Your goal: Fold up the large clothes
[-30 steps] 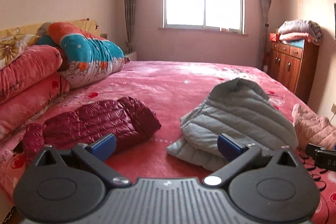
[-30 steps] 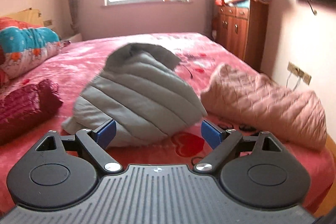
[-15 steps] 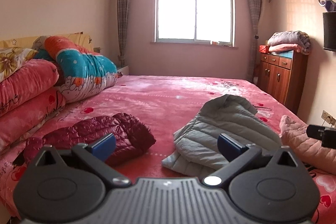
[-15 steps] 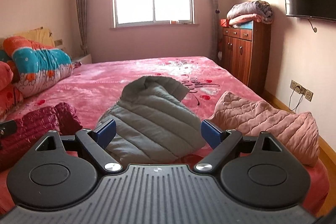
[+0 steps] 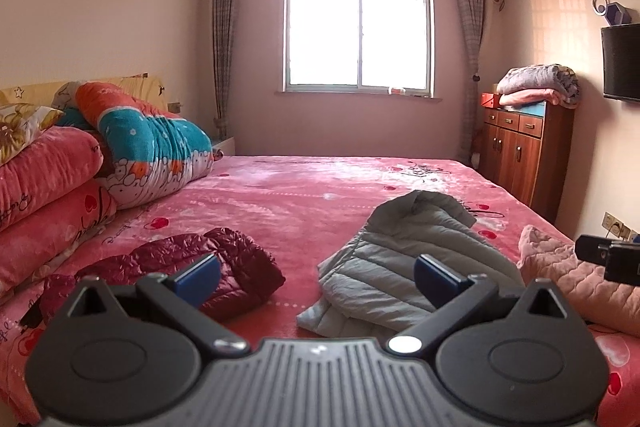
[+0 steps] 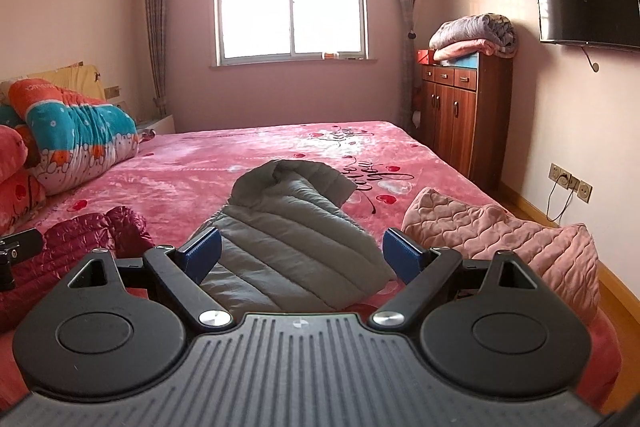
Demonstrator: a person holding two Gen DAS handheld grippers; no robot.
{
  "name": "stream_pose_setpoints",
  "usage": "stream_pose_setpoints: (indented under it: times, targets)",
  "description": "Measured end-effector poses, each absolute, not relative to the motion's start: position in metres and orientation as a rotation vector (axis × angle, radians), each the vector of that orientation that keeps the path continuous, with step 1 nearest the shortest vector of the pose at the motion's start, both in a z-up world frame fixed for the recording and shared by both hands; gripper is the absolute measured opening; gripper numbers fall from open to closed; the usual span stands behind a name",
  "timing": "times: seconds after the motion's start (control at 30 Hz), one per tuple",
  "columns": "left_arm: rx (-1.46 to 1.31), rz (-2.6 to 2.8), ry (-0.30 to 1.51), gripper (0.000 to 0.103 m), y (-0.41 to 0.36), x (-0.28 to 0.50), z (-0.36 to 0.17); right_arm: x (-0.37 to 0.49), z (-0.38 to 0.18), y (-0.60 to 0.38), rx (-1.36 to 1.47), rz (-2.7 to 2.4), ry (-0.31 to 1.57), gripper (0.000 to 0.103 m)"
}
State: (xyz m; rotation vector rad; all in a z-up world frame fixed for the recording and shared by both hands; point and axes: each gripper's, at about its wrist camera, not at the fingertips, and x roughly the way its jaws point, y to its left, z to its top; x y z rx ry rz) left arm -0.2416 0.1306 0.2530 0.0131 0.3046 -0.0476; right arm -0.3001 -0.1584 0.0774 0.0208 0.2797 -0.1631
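Both wide-open grippers (image 5: 316, 273) (image 6: 302, 257) have risen above grey jacket (image 6: 288, 239), maroon (image 5: 180, 263) and pink (image 6: 500, 235) jackets flanking.

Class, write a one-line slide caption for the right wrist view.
Open right gripper hovers over a grey puffer jacket on a pink bed, between maroon and pink jackets.

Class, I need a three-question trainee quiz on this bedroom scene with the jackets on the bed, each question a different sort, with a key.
1. True or false: the left gripper is shut on the grey jacket.
2. Which garment lies nearest the wooden cabinet? A maroon jacket B grey jacket C pink quilted garment
3. Fill in: folded blankets sit on top of the ____.

Key: 1 false, both the left gripper and the right gripper are open and empty. 2 C. 3 cabinet.
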Motion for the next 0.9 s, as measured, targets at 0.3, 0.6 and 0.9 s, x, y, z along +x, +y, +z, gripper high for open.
stream_pose_setpoints:
  times: [0.3,0.6,0.9]
  targets:
    - [0.019,-0.057,0.33,0.102,0.126,-0.236,0.245,-0.295,0.063,-0.16,0.011,-0.177,0.288,0.103]
    - [0.034,-0.061,0.362,0.102,0.116,-0.227,0.235,-0.288,0.05,-0.167,0.018,-0.184,0.312,0.103]
    - [0.045,-0.059,0.408,0.102,0.106,-0.214,0.218,-0.28,0.031,-0.176,0.04,-0.205,0.345,0.103]
